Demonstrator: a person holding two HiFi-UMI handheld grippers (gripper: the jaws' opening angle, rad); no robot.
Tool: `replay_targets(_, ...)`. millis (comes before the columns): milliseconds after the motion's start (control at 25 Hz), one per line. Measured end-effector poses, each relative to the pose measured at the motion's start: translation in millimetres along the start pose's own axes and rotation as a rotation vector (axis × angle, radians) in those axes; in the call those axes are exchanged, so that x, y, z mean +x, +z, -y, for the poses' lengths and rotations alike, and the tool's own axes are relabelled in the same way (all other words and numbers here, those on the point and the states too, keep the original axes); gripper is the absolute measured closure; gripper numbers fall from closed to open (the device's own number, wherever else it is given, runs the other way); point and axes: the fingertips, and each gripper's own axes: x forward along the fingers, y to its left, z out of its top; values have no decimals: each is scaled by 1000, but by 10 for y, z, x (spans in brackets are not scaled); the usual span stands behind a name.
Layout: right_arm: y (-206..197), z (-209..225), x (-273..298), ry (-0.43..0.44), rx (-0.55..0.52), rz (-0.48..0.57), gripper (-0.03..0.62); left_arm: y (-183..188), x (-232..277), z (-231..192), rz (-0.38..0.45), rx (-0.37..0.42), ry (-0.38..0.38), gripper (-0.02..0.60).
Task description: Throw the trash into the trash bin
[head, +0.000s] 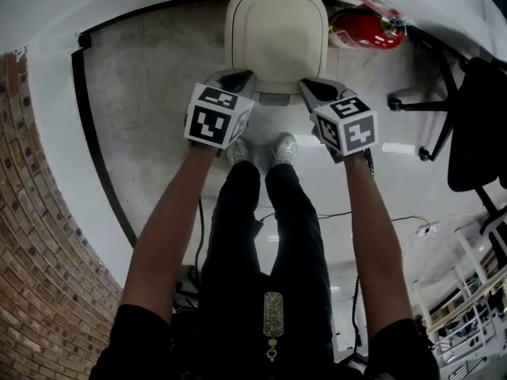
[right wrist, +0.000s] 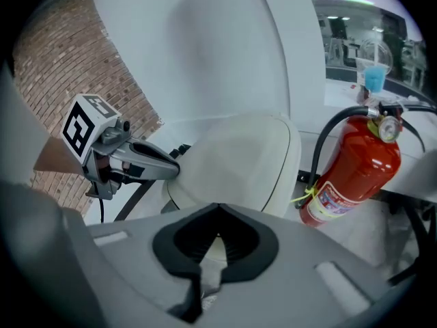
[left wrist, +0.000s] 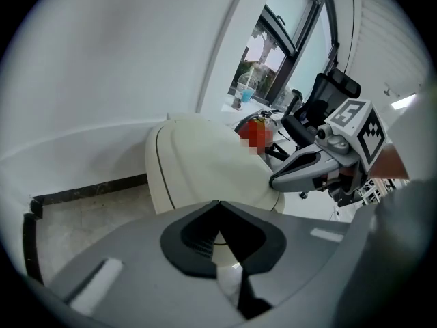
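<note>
The left claw (head: 240,77) and right claw (head: 310,87), each pressed together, flank the closed trash bin's (head: 276,30) front edge, equally near.

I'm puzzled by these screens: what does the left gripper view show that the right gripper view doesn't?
Left gripper view only: the right gripper, the back of a black office chair. Right gripper view only: the left gripper, a brick wall. Both: the cream trash bin, lid down, and the red fire extinguisher.
</note>
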Motion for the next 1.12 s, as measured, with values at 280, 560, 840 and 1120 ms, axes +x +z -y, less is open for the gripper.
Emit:
replay_targets(280, 94, -69, -182, 13, -5, 66, 592, 106, -107, 107, 17, 14, 19, 575)
replay_targets(560, 444, -287, -891, 50, -56, 240, 592, 505, -652, 553, 138, 16, 21, 575)
replay_targets(840, 789, -637, -1831, 66, -106, 363, 592, 1094, -1543, 1103, 293, 39, 28, 575)
replay_targets(1120, 1167, -1223, -2696, 125, -81, 550, 592, 1503, -2348, 1598, 420, 77, -18, 575)
